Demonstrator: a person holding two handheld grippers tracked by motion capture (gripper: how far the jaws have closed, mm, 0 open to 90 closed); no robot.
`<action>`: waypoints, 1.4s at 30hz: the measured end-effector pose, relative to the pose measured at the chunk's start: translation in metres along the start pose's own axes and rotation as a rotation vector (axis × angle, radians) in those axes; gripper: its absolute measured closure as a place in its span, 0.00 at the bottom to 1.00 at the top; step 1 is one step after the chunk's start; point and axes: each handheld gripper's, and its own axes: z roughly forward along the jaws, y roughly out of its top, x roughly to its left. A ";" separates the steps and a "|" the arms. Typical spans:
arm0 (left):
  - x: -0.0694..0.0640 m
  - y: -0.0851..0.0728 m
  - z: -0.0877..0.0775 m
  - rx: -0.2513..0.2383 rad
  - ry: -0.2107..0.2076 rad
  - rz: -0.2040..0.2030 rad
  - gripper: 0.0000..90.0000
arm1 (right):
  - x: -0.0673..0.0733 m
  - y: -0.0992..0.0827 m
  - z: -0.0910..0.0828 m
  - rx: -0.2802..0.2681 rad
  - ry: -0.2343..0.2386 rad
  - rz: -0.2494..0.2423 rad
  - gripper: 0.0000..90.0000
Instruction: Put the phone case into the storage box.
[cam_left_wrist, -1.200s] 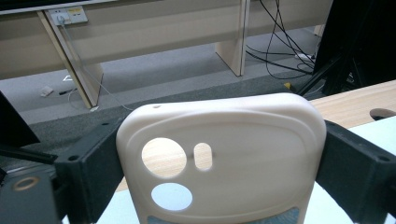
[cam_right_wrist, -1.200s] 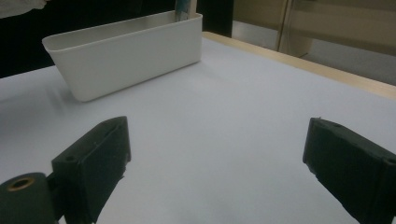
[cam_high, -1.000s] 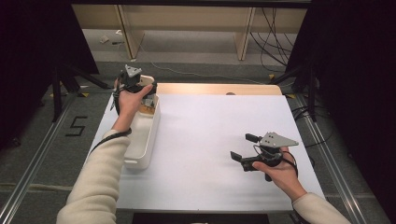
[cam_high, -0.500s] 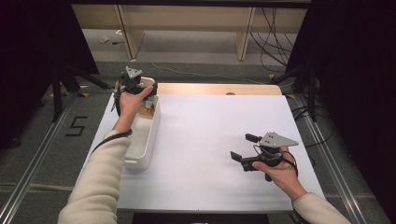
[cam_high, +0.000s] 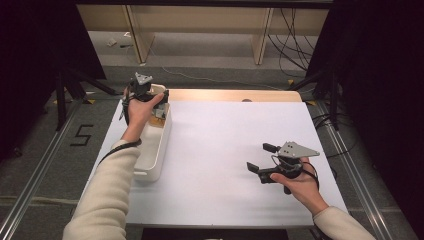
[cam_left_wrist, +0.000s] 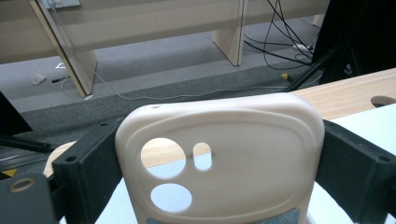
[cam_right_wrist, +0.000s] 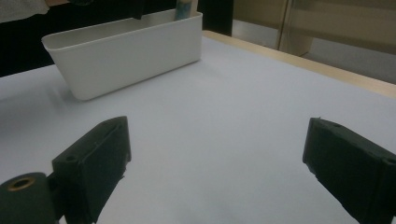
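Because the left tongs (cam_high: 150, 97) are clamped across the sides of a cream phone case (cam_left_wrist: 219, 158), the case stands upright between them over the far end of the white bin (cam_high: 152, 155), apparently so it can go in or come out cleanly. Well apart, the right tongs (cam_high: 262, 162) gape empty above the desk (cam_high: 220, 150), likely waiting.

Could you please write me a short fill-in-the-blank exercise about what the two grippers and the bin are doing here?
1. The left gripper is shut on a cream ____ case.
2. The left gripper is above the far end of the white ____ on the table.
3. The right gripper has its jaws ____ with nothing between them.

Missing words: phone; bin; open
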 end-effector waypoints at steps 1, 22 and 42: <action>0.000 0.000 0.000 0.001 -0.001 0.000 0.10 | 0.000 0.000 0.000 0.000 0.000 0.000 0.10; 0.002 -0.001 0.002 0.006 -0.023 -0.008 0.09 | 0.000 0.000 0.000 -0.004 -0.001 0.002 0.10; 0.003 -0.001 0.005 0.007 -0.041 -0.020 0.06 | 0.000 0.000 0.001 0.004 -0.001 0.002 0.10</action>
